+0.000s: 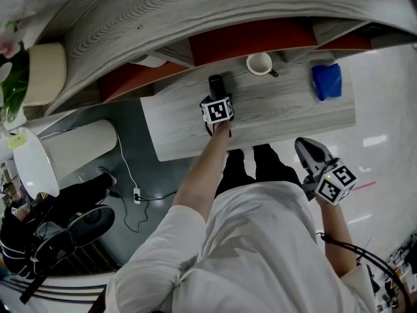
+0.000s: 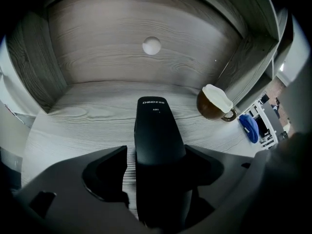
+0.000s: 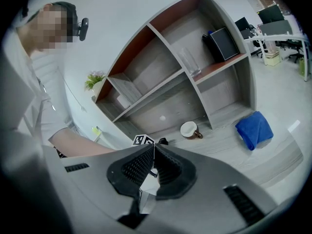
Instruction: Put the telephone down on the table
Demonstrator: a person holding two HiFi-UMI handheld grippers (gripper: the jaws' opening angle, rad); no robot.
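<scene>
The slim black plastic telephone handset (image 2: 155, 126) lay flat on the pale grey wood-grain table (image 2: 73, 126). Its rounded far end carried a line of small white lettering. It sat between the jaws of the left claw (image 2: 156, 151), which stood spread wide. A strip of table showed between the left jaw and the handset, but whether the right jaw touched it was hard to judge. The handset's near end was lost in shadow under the claw's body. In the head view only its far tip showed beyond that claw. The right claw (image 3: 153, 148), off the table's near edge, had its ribbed pads closed together on nothing. A brown mug with a white inside (image 2: 214, 104) stood near the handset.
</scene>
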